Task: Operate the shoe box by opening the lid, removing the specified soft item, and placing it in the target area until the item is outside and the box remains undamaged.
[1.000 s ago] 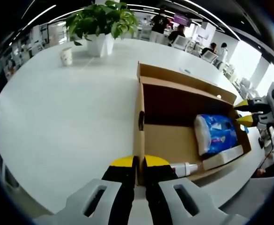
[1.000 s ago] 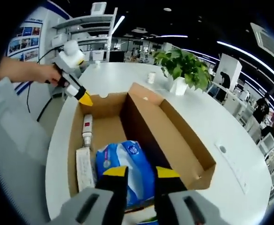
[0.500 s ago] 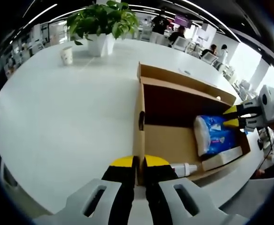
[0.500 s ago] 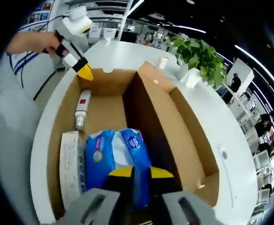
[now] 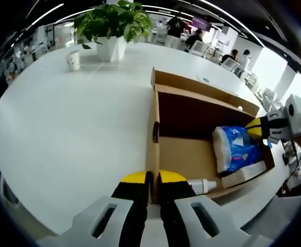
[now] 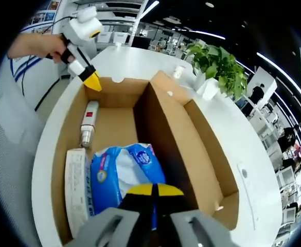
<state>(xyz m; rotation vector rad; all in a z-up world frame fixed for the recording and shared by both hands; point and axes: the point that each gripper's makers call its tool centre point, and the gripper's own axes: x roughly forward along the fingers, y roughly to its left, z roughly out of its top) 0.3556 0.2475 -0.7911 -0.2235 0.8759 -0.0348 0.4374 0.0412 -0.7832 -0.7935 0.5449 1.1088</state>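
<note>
Blue soft pack in shoe box, pinched by right tool

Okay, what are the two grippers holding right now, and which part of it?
The left gripper is shut on the near end wall of the shoe box. The right gripper is shut on the near end of the blue soft pack.

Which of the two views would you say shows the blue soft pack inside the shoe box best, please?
The right gripper view: the blue soft pack lies close below, its top face showing, the right gripper shut on its near end. The left gripper view shows it smaller, at the box's far end.
</note>
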